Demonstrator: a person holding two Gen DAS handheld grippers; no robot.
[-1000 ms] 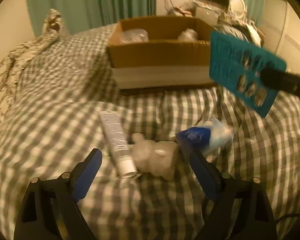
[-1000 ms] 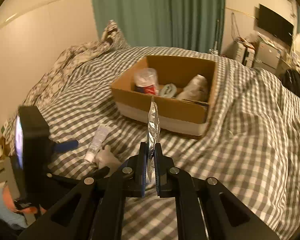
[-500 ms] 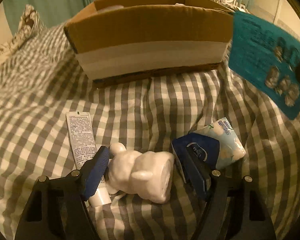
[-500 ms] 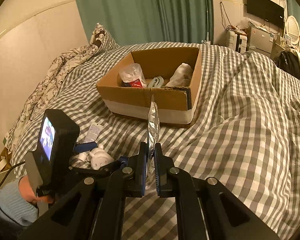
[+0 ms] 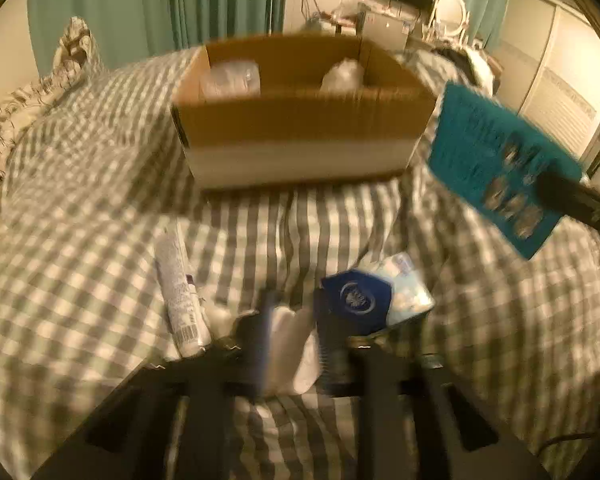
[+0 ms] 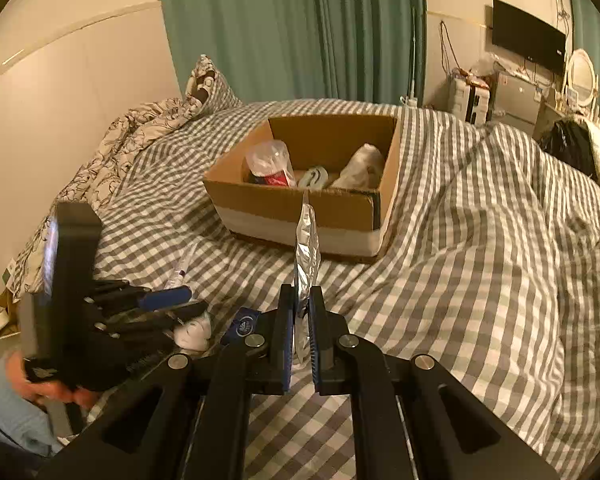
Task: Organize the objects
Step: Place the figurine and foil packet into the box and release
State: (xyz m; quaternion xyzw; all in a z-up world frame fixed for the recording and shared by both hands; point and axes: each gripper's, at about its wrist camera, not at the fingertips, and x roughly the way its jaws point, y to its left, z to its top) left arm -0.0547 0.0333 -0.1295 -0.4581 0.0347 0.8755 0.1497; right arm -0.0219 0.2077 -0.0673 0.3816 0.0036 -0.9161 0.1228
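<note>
1. Fingers of left gripper (image 5: pixel 290 340) pinch white figurine (image 5: pixel 290 350) between the blue pads; view is motion-blurred, so exact contact is hard to read, but the gap is filled by the figurine.
2. Right gripper (image 6: pixel 299 322) has fingers pressed together on blister pack (image 6: pixel 306 240): silver foil edge-on in the right wrist view, teal printed face (image 5: pixel 496 168) in the left wrist view. It is held in the air, near the front right corner of the box.
3. Just left of the figurine lies white tube (image 5: pixel 178 300), flat on the bed; just right lies blue tissue packet (image 5: pixel 374 300), close against the right finger.
4. Cardboard box (image 5: pixel 300 132) sits mid-bed beyond these, open-topped, already holding a plastic-wrapped bundle (image 6: pixel 270 164) and other bits. Checked duvet (image 6: pixel 480 260) carries everything.
5. Step in hand, by my judgement: getting the figurine up off the duvet for the box.
6. To do it well: keep the squeeze steady, since the smooth rounded figurine could slip or twist. Lift straight up so the tissue packet is not dragged along.
7. Clear the box's front wall before moving forward, then release low inside, in the free middle area.
8. Keep the blister pack out of the left gripper's path; both are heading for the same box.
</note>
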